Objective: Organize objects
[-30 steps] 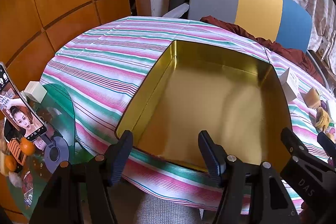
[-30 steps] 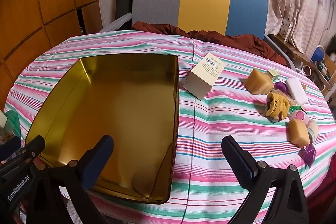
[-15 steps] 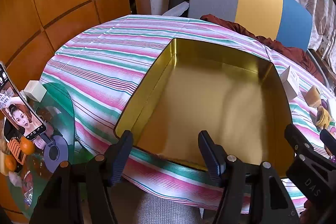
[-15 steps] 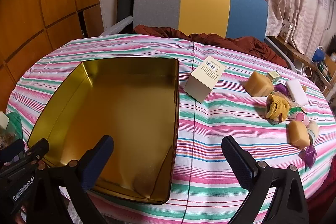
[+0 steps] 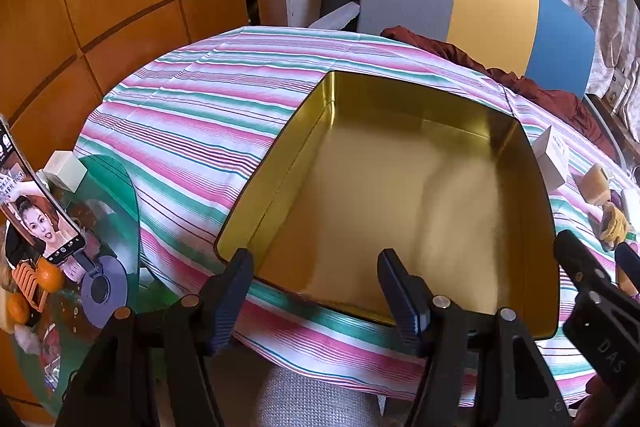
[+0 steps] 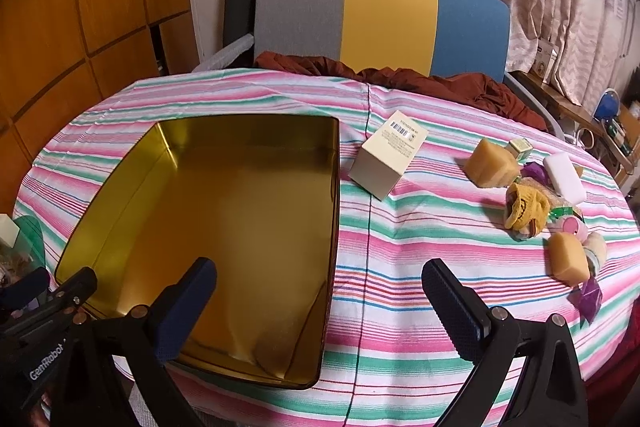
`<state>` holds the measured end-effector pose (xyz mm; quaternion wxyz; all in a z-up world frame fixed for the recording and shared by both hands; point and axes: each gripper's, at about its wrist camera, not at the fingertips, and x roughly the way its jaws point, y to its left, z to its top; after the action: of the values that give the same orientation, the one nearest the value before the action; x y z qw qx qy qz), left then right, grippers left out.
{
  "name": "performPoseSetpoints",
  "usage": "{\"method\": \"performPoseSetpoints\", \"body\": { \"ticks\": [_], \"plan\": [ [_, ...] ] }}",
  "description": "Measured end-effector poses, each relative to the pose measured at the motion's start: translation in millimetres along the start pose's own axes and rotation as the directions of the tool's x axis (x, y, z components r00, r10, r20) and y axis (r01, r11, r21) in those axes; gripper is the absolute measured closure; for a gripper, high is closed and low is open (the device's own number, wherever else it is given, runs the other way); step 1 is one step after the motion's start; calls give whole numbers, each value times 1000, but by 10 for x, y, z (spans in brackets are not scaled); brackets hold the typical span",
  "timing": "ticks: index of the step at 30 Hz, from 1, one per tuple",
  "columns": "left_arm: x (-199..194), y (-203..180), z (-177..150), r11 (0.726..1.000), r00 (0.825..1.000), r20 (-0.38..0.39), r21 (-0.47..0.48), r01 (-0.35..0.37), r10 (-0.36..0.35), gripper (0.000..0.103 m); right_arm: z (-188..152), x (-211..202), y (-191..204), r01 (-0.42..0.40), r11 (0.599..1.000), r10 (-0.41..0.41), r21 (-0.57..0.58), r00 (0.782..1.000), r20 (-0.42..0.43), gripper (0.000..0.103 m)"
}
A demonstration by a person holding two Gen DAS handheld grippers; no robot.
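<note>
An empty gold tin box (image 5: 400, 187) (image 6: 224, 219) lies open on the striped tablecloth. A cream carton (image 6: 388, 159) lies just right of it. Further right is a cluster of small items: two tan soap-like blocks (image 6: 490, 167) (image 6: 568, 259), a white block (image 6: 564, 177), a yellow knitted piece (image 6: 524, 211) and purple wrappers (image 6: 588, 297). My left gripper (image 5: 316, 291) is open and empty over the tin's near edge. My right gripper (image 6: 320, 303) is open and empty over the tin's near right corner.
A grey, yellow and blue chair (image 6: 380, 19) with a dark red cloth (image 6: 400, 79) stands behind the table. A phone on a stand (image 5: 36, 211) and a green glass side table (image 5: 108, 227) sit to the left. Wooden panels line the left wall.
Both grippers have risen and pulled back slightly, so the table sits a little lower in view. Nothing on the table has moved.
</note>
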<state>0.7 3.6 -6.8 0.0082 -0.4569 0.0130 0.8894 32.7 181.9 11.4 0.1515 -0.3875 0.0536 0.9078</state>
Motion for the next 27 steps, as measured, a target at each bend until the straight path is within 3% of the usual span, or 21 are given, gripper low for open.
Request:
{"method": "performPoseSetpoints", "body": {
  "ticks": [5, 11, 13, 18, 21, 27],
  "plan": [
    [-4, -44, -20, 996, 995, -20, 1, 93, -93, 38, -6, -43, -117, -6, 1000, 7, -18, 1000, 12, 0],
    [-5, -176, -119, 970, 969, -58, -3, 242, -241, 38, -90, -74, -624, 10, 998, -11, 55, 1000, 17, 0],
    [-15, -241, -154, 963, 960, -69, 3, 271, -270, 38, -122, -98, -858, 20, 997, -21, 80, 1000, 22, 0],
    [-91, -441, -202, 956, 959, -59, 82, 283, -279, 38, -213, -257, -1511, 84, 989, -93, 123, 993, 68, 0],
    [-159, -555, -253, 945, 953, -53, 124, 302, -298, 38, -279, -314, -1996, 118, 986, -124, 118, 991, 46, 0],
    [-221, -827, -363, 895, 916, -98, 196, 400, -388, 37, -463, -311, -2941, 239, 966, -235, 95, 971, -50, 0]
  ]
}}
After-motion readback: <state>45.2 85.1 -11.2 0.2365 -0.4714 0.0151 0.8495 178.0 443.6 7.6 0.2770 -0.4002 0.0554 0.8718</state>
